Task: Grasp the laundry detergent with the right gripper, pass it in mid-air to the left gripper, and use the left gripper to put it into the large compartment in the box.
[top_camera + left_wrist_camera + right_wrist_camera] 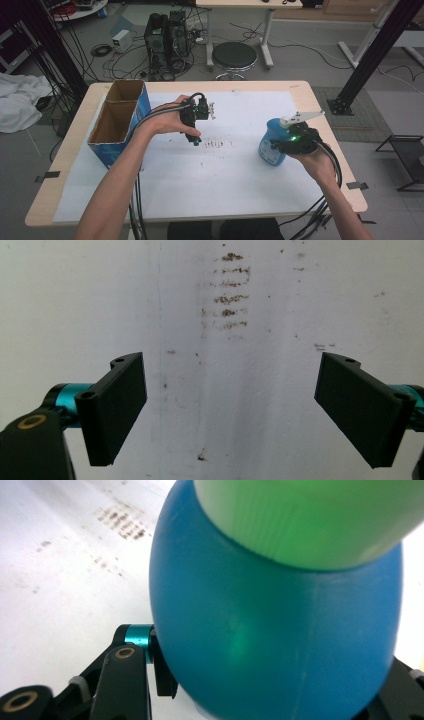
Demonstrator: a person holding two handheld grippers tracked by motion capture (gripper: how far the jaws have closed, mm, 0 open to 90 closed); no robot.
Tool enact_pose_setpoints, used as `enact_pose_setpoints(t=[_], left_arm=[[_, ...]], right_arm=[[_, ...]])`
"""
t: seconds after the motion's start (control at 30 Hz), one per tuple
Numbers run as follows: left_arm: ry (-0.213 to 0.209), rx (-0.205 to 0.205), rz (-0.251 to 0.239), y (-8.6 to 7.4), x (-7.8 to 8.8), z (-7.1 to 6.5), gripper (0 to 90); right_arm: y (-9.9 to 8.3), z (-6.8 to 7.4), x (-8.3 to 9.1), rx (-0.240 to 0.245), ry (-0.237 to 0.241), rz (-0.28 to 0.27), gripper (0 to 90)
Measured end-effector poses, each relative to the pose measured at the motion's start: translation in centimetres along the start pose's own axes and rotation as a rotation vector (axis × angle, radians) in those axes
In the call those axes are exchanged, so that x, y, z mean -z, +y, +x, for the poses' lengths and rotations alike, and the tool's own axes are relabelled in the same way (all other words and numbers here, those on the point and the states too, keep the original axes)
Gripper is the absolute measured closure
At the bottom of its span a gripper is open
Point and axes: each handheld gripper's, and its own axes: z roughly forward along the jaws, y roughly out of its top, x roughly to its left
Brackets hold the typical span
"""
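Note:
A blue spray bottle (270, 143) with a white cap and trigger (300, 118) is at the right side of the white sheet (225, 175). My right gripper (280, 147) is shut on its round body (275, 630), one jaw on each side, below the pale cap (310, 515). Whether the bottle rests on the sheet I cannot tell. My left gripper (195, 140) hangs over the middle of the sheet and points down. In the left gripper view it (230, 410) stands open and holds nothing. Rows of brown stains (230, 290) mark the sheet just beyond it.
An open cardboard box with blue sides (120, 120) stands at the table's left edge, beside my left forearm. The brown stains (215, 144) lie between the two grippers. Behind the table are a black stool (234, 55) and a computer tower (165, 37) with cables.

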Motion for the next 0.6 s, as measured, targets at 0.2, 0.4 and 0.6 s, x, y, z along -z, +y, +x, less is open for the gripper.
enact_pose_setpoints(t=[0.2,0.4,0.6], left_arm=[[-0.005,0.004,-0.028,0.0,2.3,0.0,13.4],[-0.021,-0.028,-0.082,0.9,6.1,-0.4,13.4],[-0.056,-0.064,-0.134,2.4,8.8,-1.2,13.4]], right_arm=[[2.4,0.5,0.8,0.091,0.081,-0.008,45.1],[4.6,1.0,1.4,0.205,0.203,-0.015,44.8],[6.2,1.7,0.6,0.321,0.314,0.005,44.8]])
